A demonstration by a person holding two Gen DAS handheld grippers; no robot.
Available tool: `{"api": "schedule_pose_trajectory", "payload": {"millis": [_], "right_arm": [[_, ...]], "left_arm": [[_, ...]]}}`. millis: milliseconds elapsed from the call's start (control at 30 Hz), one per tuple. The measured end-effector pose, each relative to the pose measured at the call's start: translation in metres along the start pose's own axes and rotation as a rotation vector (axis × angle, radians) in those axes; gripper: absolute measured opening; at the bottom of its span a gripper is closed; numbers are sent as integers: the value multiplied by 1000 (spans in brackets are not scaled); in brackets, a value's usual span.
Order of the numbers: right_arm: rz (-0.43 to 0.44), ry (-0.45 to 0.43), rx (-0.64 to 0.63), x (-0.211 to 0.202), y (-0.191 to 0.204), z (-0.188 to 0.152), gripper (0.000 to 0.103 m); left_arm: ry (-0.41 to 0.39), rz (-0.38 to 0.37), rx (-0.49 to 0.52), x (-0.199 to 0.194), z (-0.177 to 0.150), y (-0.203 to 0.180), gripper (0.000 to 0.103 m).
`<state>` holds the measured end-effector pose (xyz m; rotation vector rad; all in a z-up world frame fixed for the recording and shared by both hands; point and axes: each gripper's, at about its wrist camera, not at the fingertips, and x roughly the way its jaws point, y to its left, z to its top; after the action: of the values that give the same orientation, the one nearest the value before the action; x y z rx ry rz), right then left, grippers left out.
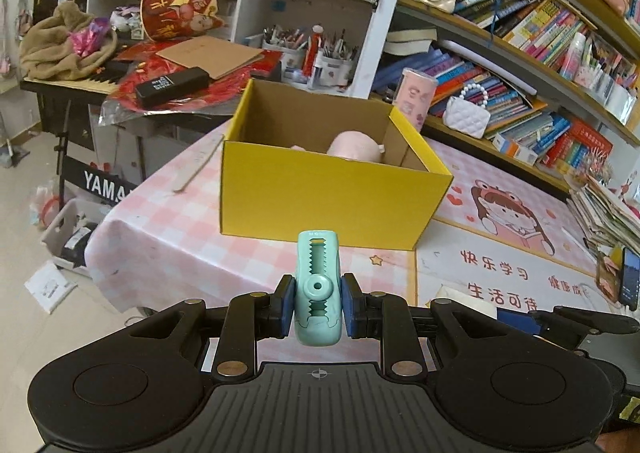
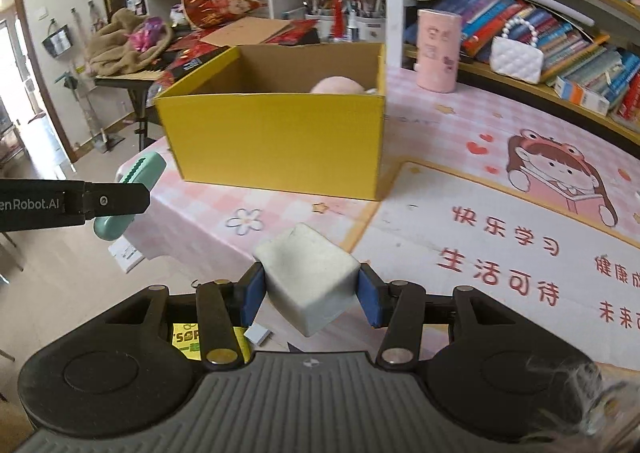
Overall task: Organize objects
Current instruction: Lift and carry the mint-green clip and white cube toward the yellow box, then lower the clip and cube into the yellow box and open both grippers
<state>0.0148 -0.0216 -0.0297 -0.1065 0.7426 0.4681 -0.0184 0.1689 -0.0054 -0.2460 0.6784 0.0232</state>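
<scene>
My left gripper [image 1: 318, 305] is shut on a mint-green plastic clip [image 1: 318, 285], held upright above the table's near edge, short of the open yellow cardboard box [image 1: 320, 197]. A pink soft toy [image 1: 358, 147] lies inside the box. My right gripper [image 2: 310, 291] is shut on a pale grey-white cube [image 2: 310, 279], held over the table in front of the box [image 2: 276, 141]. In the right wrist view the left gripper [image 2: 120, 201] with the clip [image 2: 142, 173] shows at the left, beside the box's front corner.
The table has a pink checked cloth [image 1: 168, 229] and a cartoon mat [image 2: 520, 221]. A pink cylinder [image 2: 438, 51] and a white quilted handbag [image 2: 516, 59] stand behind the box by bookshelves [image 1: 540, 53]. A cluttered keyboard stand [image 1: 100, 93] is at the far left.
</scene>
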Motion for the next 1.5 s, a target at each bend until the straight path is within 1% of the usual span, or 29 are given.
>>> {"api": "schedule_pose_trajectory", "payload": {"millis": [133,267,467,600,767,967,1067,1200,1333,1500], "right_arm": [[-3,1,-10,-3,9,1,46],[-9,-7,-26,-6,15,3,46],[-28,-54,-67,-5,17,20,46],[-32,-99,-72,5,11,46,46],[-34,-178,-74,22,0,86,46],[-30,-226,-95,53,-14,132,46],[-30,-223,-114,74,-22,149,46],[-22,-173,-155,106,-30,164,46],[2,-102,-178,132,-35,168,46],[27,-47,-194,153,-38,167,47]], "left_arm": [[-6,-17,8,-5,0,3,23],[-32,-28,15,-8,5,7,23],[-91,-2,-6,-1,28,14,23],[-138,28,-20,7,51,16,23],[-192,64,1,20,80,11,23],[-228,99,-6,53,115,3,23],[-225,115,-4,73,125,-2,23],[-193,142,4,100,131,-9,23],[-145,171,16,125,131,-15,23],[-96,180,12,141,129,-18,23]]}}
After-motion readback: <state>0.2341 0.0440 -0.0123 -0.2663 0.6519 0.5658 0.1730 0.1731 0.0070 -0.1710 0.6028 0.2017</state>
